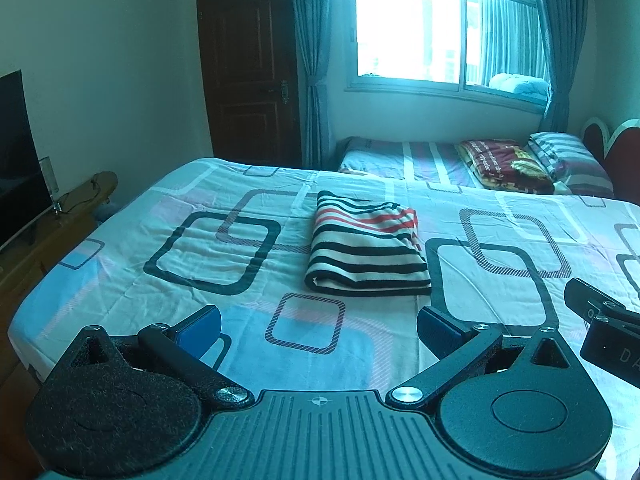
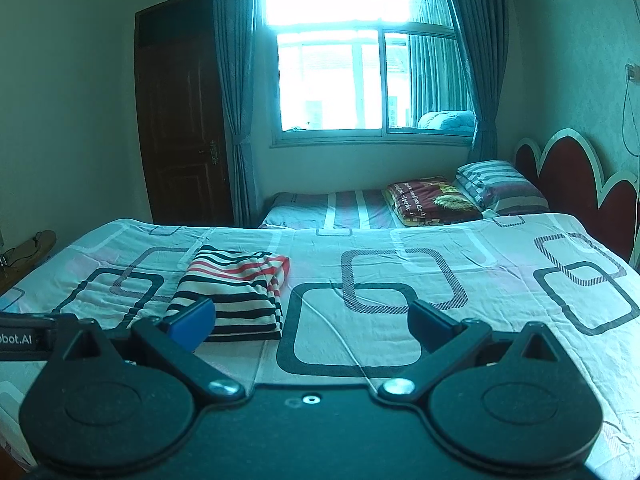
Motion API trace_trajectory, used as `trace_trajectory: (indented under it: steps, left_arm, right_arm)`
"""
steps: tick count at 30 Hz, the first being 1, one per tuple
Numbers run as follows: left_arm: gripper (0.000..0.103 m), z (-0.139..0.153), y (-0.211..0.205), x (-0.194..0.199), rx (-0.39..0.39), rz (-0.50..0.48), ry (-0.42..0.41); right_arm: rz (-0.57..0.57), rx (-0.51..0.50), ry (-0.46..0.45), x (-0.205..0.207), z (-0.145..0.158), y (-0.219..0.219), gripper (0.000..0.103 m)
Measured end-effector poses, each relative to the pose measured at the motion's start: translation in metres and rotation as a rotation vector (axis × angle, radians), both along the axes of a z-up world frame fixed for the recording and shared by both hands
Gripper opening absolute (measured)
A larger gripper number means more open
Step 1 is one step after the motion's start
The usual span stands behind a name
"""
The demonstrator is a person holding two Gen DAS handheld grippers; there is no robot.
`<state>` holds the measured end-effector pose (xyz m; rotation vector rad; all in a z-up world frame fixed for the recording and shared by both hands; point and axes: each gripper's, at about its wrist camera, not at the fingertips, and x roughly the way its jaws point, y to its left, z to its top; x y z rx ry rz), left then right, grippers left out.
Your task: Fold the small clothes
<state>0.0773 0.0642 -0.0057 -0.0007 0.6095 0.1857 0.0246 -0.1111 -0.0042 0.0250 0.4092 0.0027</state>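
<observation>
The striped garment (image 1: 366, 246) lies folded into a compact rectangle on the patterned bedsheet (image 1: 224, 344), its layered edge turned toward the cameras and a red-striped part at its far end; no box or basket shows in either view, and the bed alone bears the garment; the left gripper (image 1: 318, 326) hangs above the sheet on the near side of the garment, its blue-padded fingers (image 1: 202, 326) spread wide and holding nothing, apart from the cloth; the right gripper (image 2: 312, 318) stands likewise wide apart and empty, the garment (image 2: 236, 292) ahead and to its left, with its left finger overlapping the garment's near corner in the picture, though contact cannot be told; in the left wrist view part of the other gripper's body (image 1: 604, 328) shows at the right edge; bare sheet stretches on both sides of the garment and toward the far edge of the bed; the left edge of the bed falls off toward a wooden stand (image 1: 60, 232) with a dark screen (image 1: 18, 152); beyond the far edge lies a second bed (image 2: 332, 208) with a folded blanket (image 2: 430, 198) and a striped pillow (image 2: 502, 188), under a window (image 2: 360, 80) with curtains (image 2: 236, 92); a dark door (image 2: 180, 120) stands left of it.
</observation>
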Motion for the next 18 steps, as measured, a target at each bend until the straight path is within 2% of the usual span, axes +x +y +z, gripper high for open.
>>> trace_trajectory:
  steps: [18]
  left_arm:
    - [0.103,-0.0019,-0.0029,0.0039,0.002,-0.002,0.008]
  right_arm:
    - [0.009,0.001,0.014,0.0049,-0.0027,0.0002,0.102]
